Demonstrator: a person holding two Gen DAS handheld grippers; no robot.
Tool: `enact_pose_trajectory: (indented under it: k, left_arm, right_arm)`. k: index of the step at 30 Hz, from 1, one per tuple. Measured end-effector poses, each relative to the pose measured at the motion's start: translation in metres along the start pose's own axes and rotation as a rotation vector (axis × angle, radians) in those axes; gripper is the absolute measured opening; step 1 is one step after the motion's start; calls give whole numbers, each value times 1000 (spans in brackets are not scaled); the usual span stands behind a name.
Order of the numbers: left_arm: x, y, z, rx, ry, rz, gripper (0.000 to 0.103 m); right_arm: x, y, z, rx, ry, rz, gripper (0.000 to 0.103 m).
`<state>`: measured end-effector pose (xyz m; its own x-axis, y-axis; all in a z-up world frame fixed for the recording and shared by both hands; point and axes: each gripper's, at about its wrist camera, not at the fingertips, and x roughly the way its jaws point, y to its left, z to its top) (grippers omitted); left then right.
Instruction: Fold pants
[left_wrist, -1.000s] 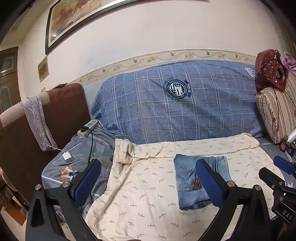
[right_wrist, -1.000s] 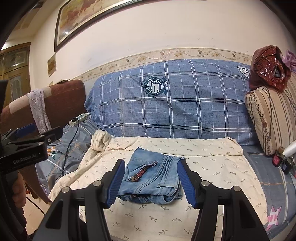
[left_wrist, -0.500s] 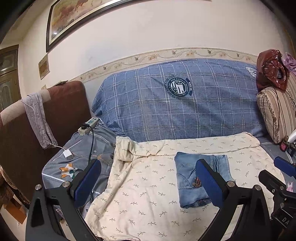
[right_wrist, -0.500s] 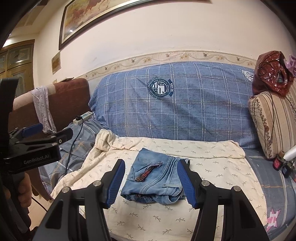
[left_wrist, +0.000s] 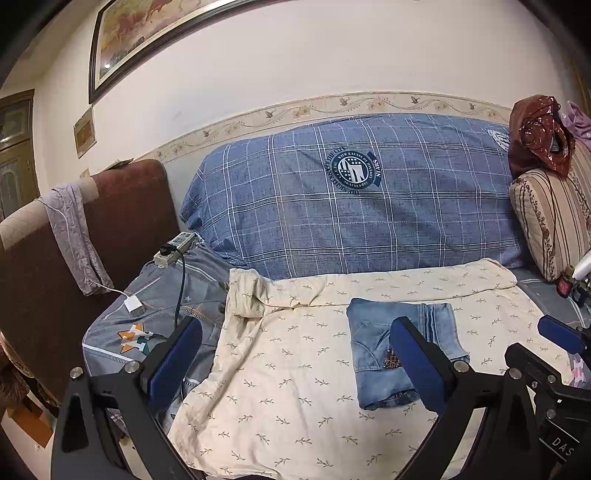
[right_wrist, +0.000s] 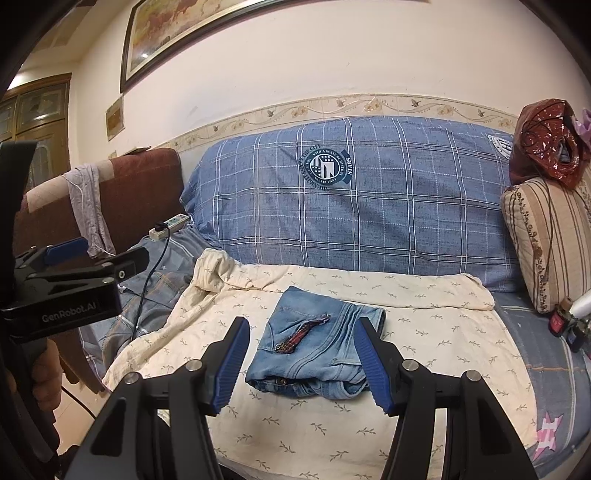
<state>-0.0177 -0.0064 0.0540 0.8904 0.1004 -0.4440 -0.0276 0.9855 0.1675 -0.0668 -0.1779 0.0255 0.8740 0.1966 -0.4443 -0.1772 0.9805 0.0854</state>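
Light blue denim pants (right_wrist: 314, 350) lie folded into a small thick bundle on a cream leaf-print sheet (right_wrist: 332, 435) spread over the sofa seat. The same pants (left_wrist: 391, 350) show right of centre in the left wrist view, partly behind a finger. My right gripper (right_wrist: 304, 363) hovers in front of and above the bundle, jaws open with nothing between the pads. My left gripper (left_wrist: 295, 363) stands wide open over the sheet (left_wrist: 280, 387), to the left of the pants, holding nothing.
A blue checked cushion cover (left_wrist: 362, 199) forms the sofa back. A striped pillow (right_wrist: 550, 243) with a red bag (right_wrist: 546, 144) on it stands at the right. A power strip (left_wrist: 173, 251) with a black cable lies on the left, beside a brown armrest (left_wrist: 122, 229).
Both views shifted slightly, so the pants sit a little lower and further right in the right wrist view. Both grippers stayed open and the pants did not move.
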Motion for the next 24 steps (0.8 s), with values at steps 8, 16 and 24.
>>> enact_pose_trajectory:
  k: [8,16,24]
  left_arm:
    - [2,0,-2,2,13,-17,102]
    - [0,1,-2,4,8,-19,102]
    - [-3,0,-2,3,6,-18,102]
  right_arm:
    - [3,2,-1,-5,7,-1,62]
    - [3,4,0,-9,2,-2,62]
    - [2,6,1,-10,-1,-2,62]
